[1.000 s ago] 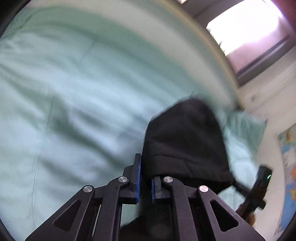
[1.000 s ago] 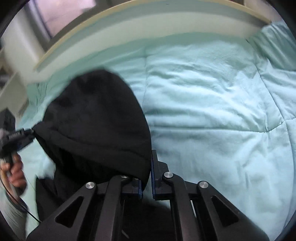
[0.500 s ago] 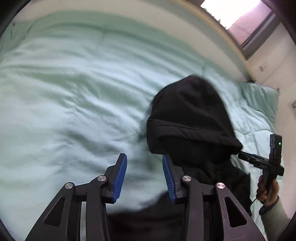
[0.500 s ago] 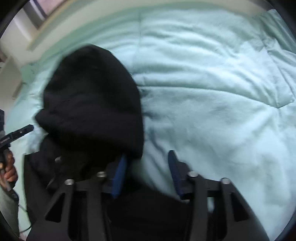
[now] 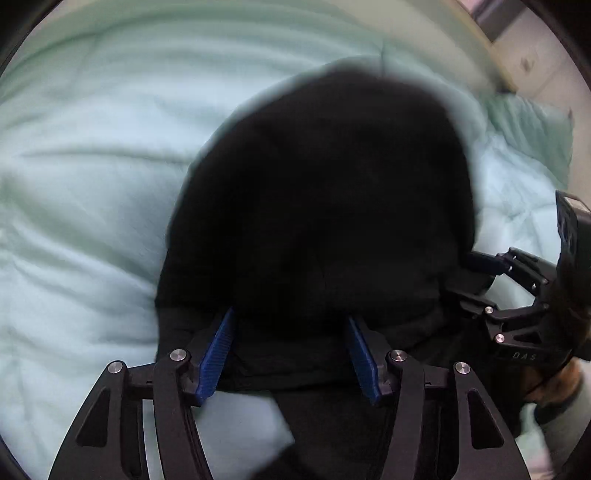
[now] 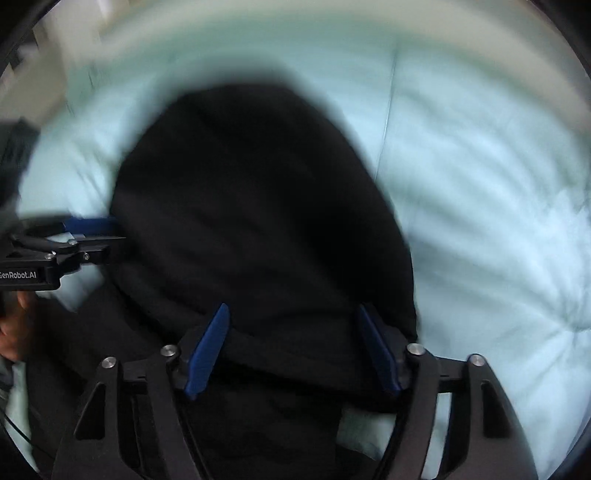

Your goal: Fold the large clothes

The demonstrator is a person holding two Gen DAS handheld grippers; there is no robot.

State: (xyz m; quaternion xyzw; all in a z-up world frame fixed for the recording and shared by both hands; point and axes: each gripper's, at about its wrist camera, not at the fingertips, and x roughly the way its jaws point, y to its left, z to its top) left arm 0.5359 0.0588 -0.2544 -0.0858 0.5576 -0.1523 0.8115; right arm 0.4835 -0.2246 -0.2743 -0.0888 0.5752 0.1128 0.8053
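A black hooded garment (image 5: pixel 325 206) lies on a pale green quilt (image 5: pixel 81 192); its hood points away from me. It also fills the middle of the right wrist view (image 6: pixel 258 221). My left gripper (image 5: pixel 290 328) is wide open, its blue pads on either side of the hood's near edge, holding nothing. My right gripper (image 6: pixel 293 325) is wide open over the same hood edge from the other side. The right gripper also shows at the right of the left wrist view (image 5: pixel 517 295), and the left gripper at the left of the right wrist view (image 6: pixel 62 240). Both views are blurred.
The quilt (image 6: pixel 498 221) covers a bed that spreads out on all sides. A pale headboard or wall edge (image 5: pixel 424 33) runs along the far side. A green pillow (image 5: pixel 532 133) lies at the far right. A hand (image 5: pixel 561 380) holds the right gripper.
Both grippers let go of the hood edge and opened wide. The hood now lies on the quilt, and both grippers have moved closer over it.
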